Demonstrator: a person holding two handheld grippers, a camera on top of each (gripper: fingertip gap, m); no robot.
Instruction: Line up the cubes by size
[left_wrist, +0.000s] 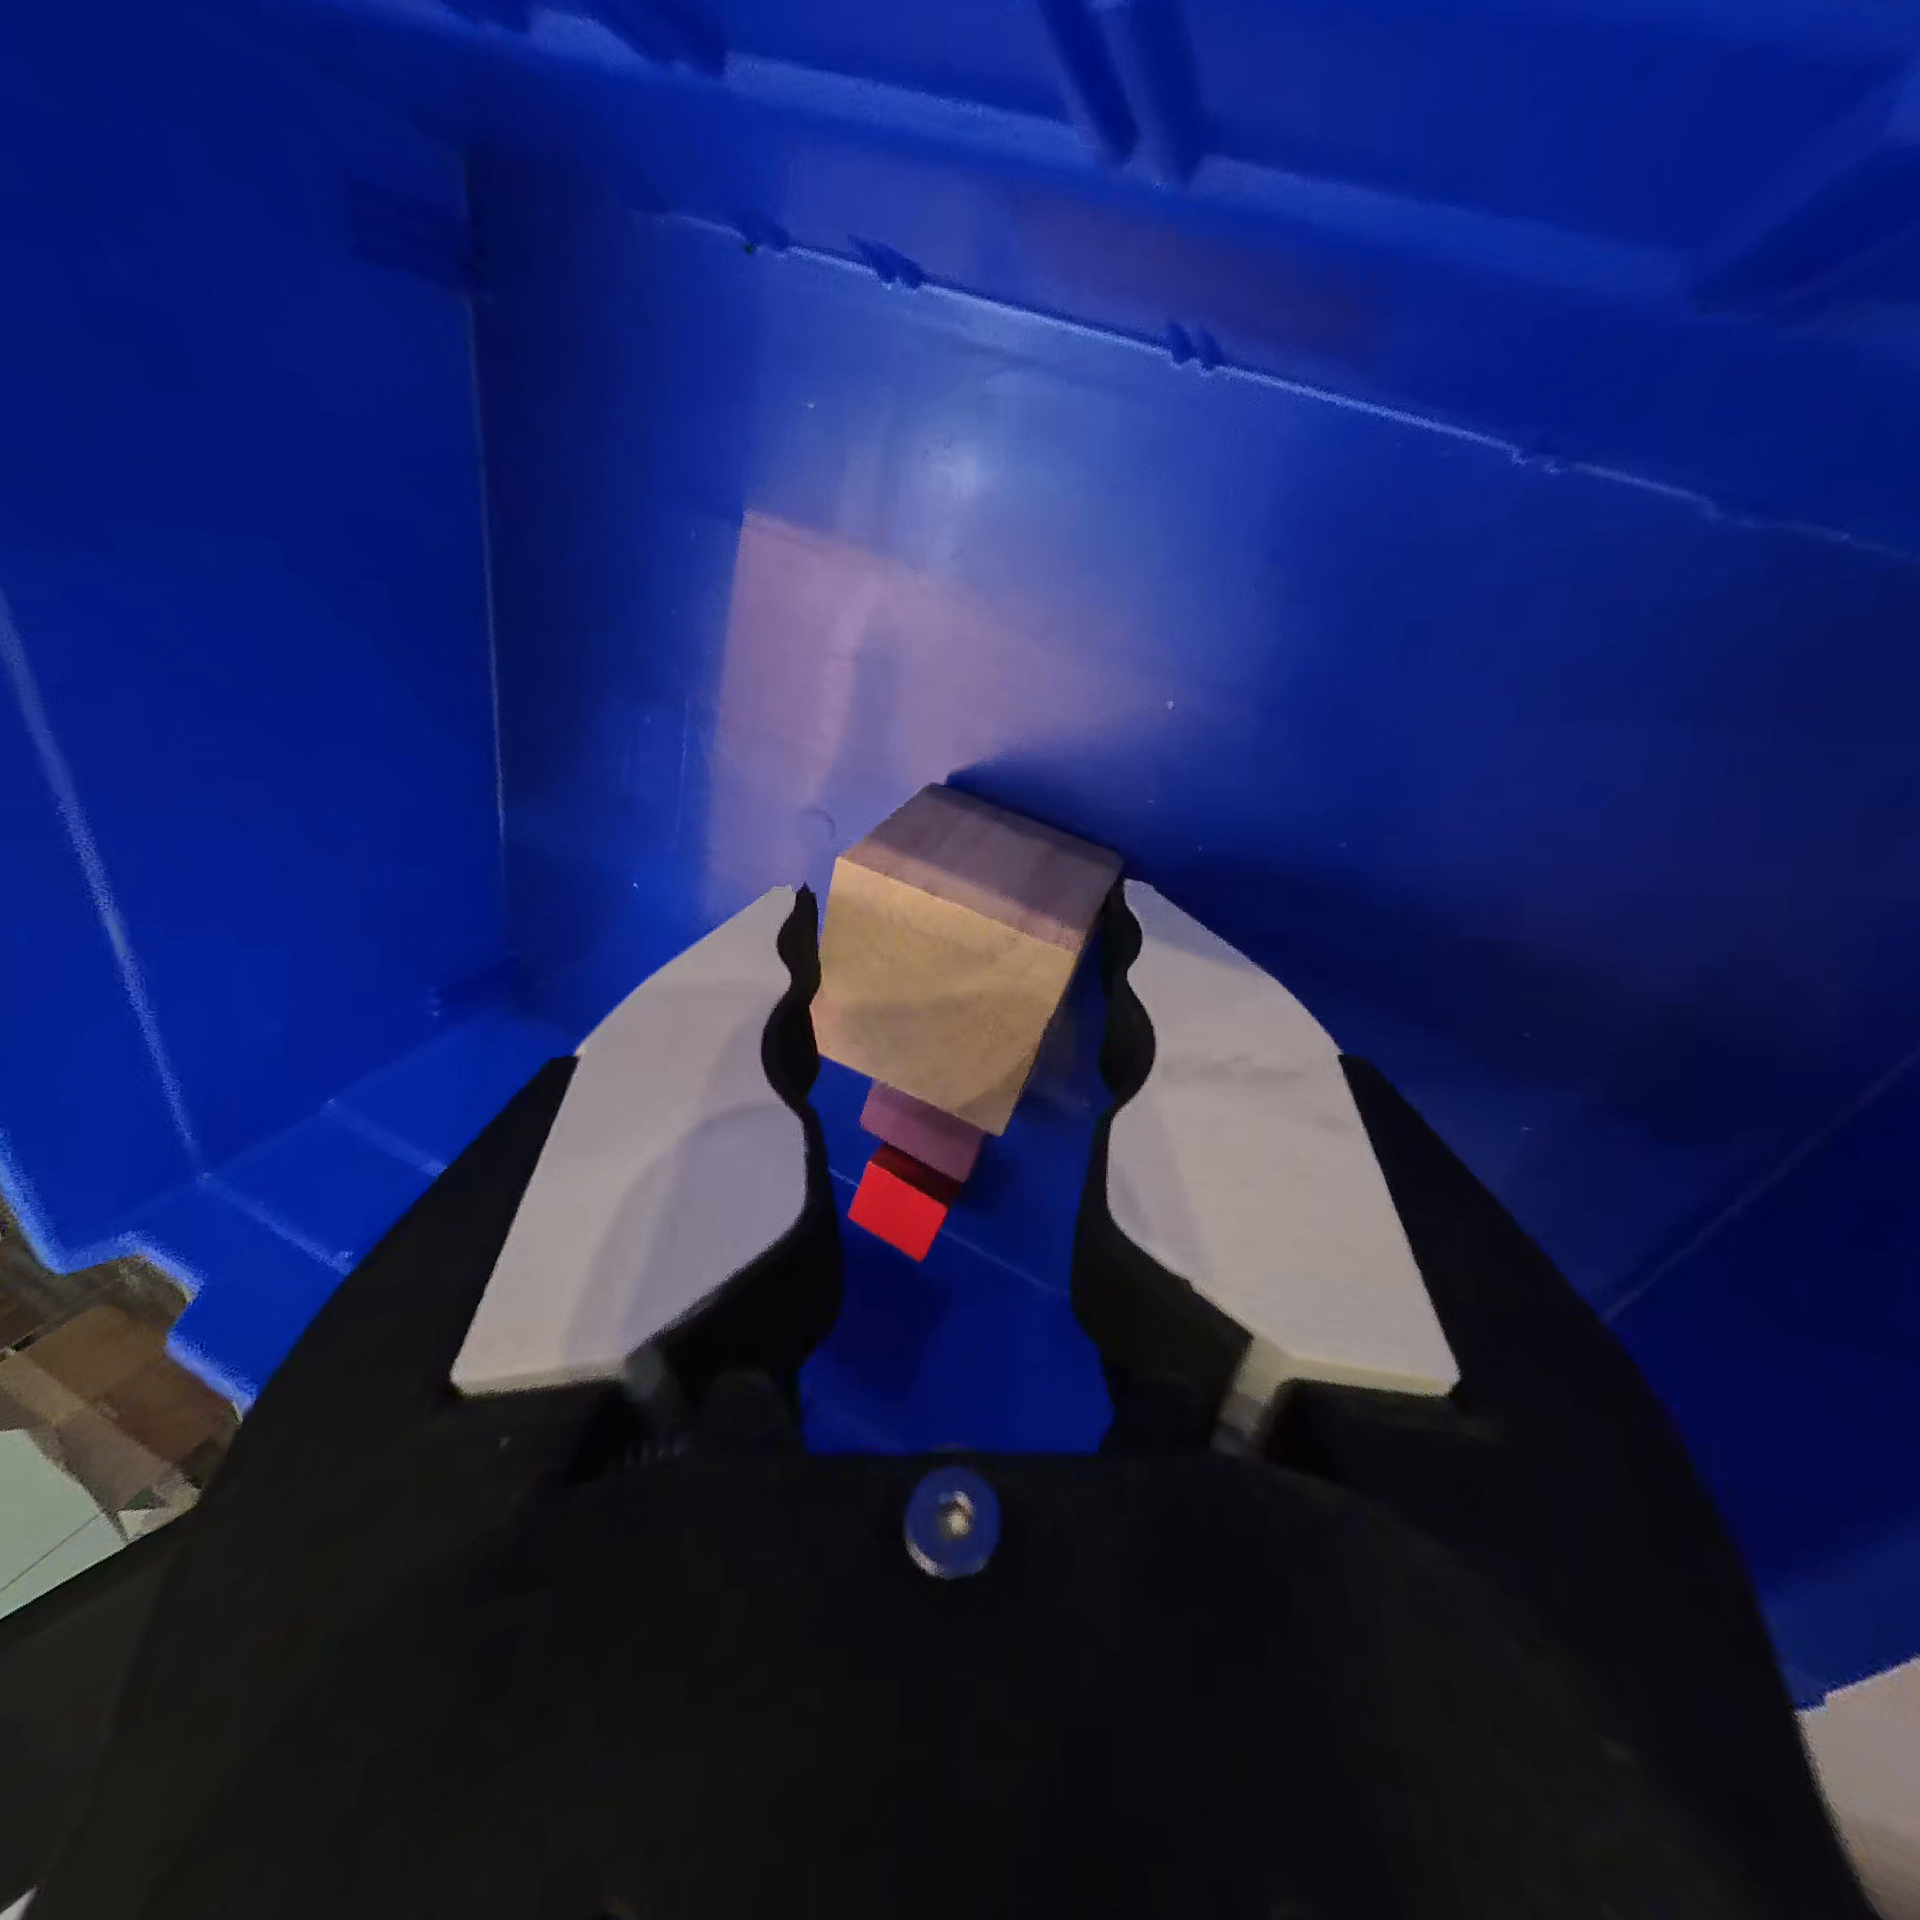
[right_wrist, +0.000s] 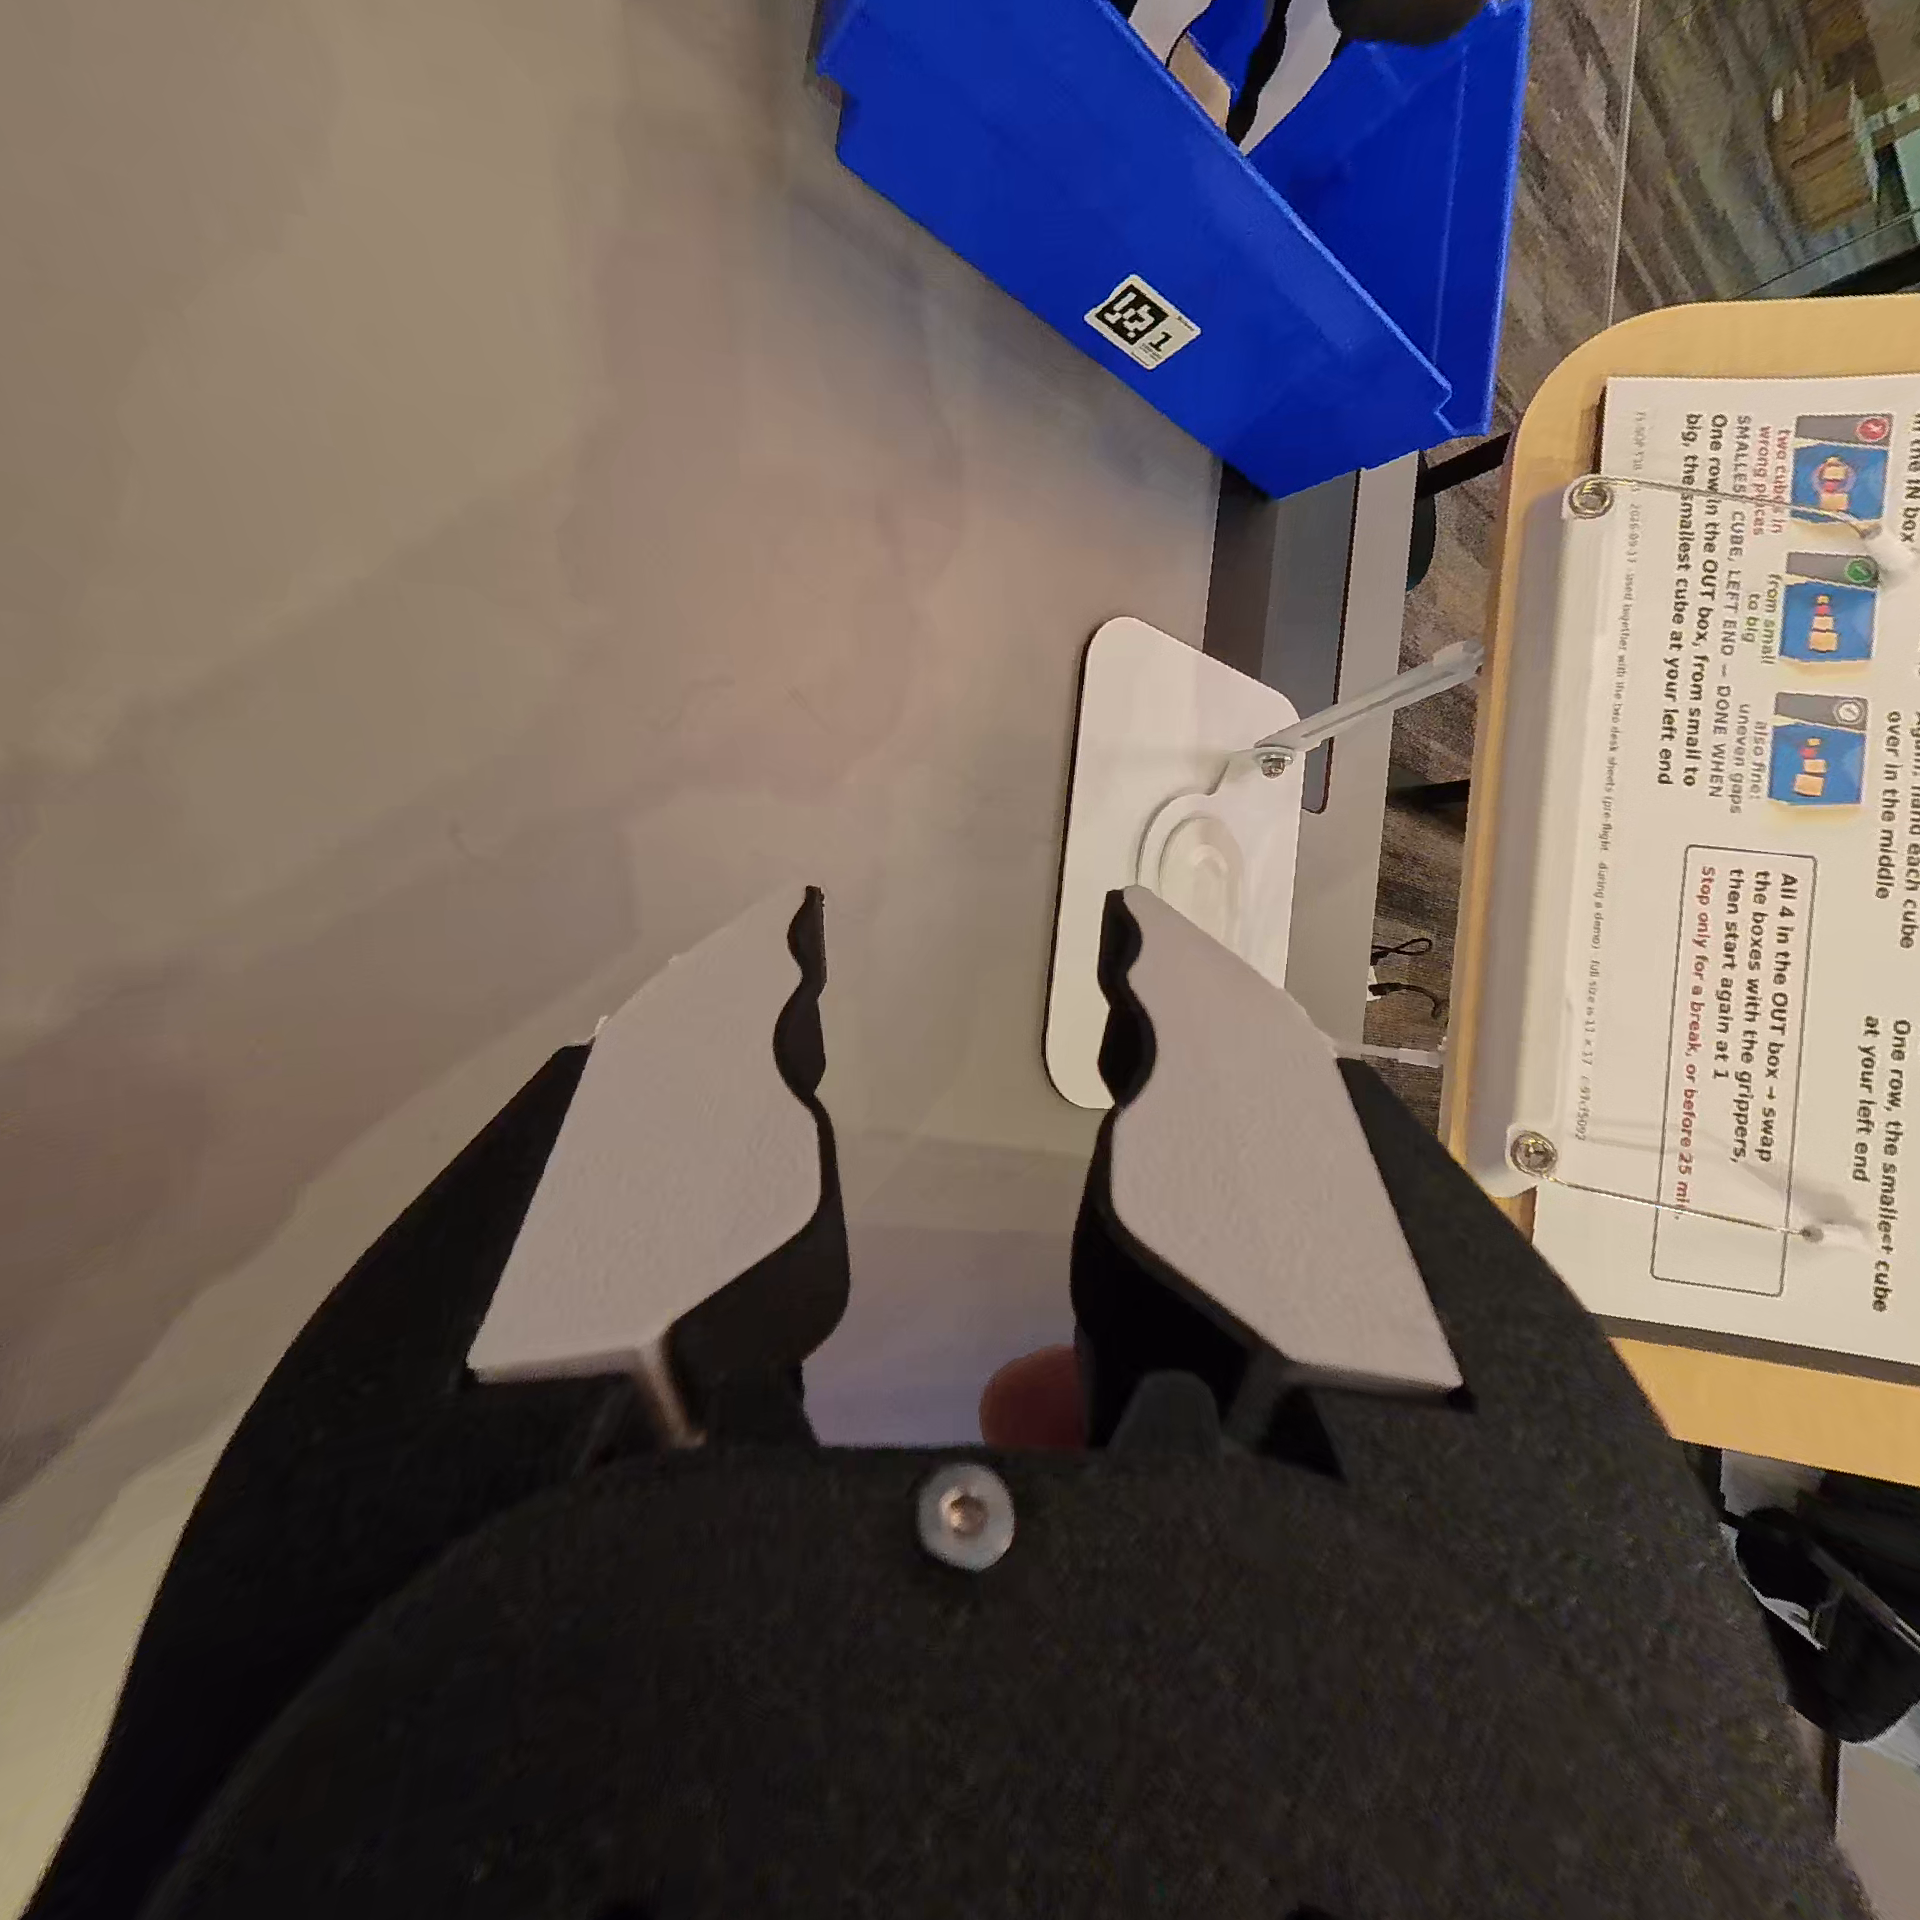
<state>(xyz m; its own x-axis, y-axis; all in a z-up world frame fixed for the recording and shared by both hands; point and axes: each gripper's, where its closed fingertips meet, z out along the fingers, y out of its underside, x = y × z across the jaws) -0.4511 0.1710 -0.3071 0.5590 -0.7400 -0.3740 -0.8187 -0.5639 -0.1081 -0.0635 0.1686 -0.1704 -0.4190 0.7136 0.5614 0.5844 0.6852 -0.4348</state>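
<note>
In the left wrist view my left gripper is inside a blue bin and is shut on a large plain wooden cube. Both pads touch its sides, and the cube sits turned at an angle between them. Below it, on the bin floor, a small pale purple cube and a smaller red cube lie in a row. My right gripper is open and empty over the grey table. The right wrist view shows the bin at the top with the left gripper's fingers in it.
A white plate with a metal bracket lies at the table's edge just beyond my right fingertip. A wooden board with a printed sheet stands to the right. The bin carries a square marker sticker. The bin walls close in around my left gripper. Across from one pair of fingers to the other is roughly 40 cm.
</note>
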